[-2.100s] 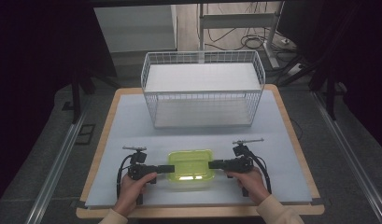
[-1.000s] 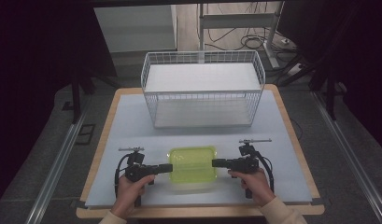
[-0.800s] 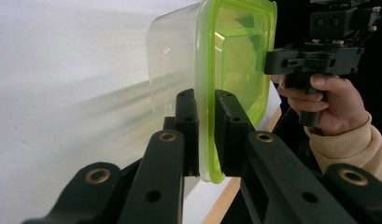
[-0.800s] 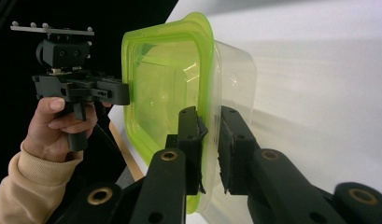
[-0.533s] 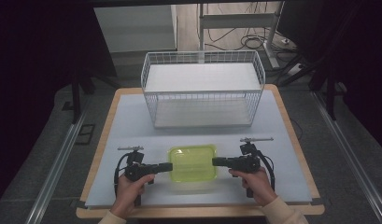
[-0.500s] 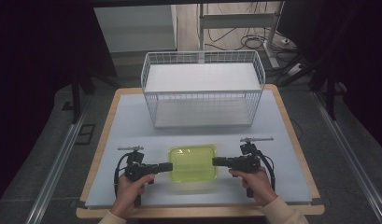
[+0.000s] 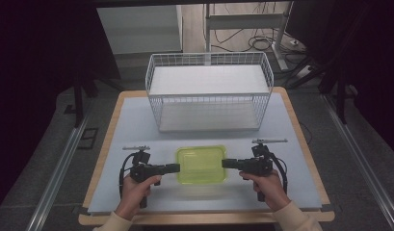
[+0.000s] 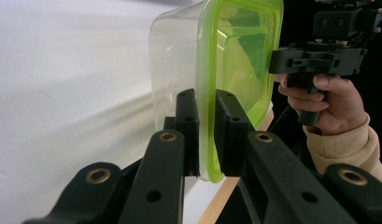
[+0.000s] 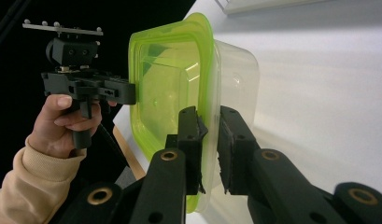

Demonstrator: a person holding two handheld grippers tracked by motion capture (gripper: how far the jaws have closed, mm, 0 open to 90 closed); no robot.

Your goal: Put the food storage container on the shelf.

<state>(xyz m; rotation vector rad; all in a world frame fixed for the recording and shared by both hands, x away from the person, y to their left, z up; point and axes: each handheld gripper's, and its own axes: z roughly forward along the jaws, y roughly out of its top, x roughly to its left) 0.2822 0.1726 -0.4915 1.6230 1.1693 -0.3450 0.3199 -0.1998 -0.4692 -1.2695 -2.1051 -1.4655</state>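
Observation:
A clear plastic container (image 7: 201,165) with a lime-green lid (image 8: 240,56) hangs level just above the white tabletop (image 7: 137,125), near its front edge. My left gripper (image 7: 177,167) is shut on the lid's rim at the container's left side; its jaws clamp that rim (image 8: 206,135) in the left gripper view. My right gripper (image 7: 223,163) is shut on the opposite rim, seen close up (image 9: 208,140) in the right gripper view. The container body (image 9: 235,74) looks empty. Each gripper view also shows the other hand's gripper at the far rim.
A white wire basket (image 7: 209,95) stands at the back of the table, open at the top, with a white floor inside. The wooden table edge (image 7: 204,219) runs along the front. Dark floor and metal rails flank the table.
The container has shifted slightly away from the person and to the right, with both grippers still clamped on its rim. Over the last half second almost nothing moved.

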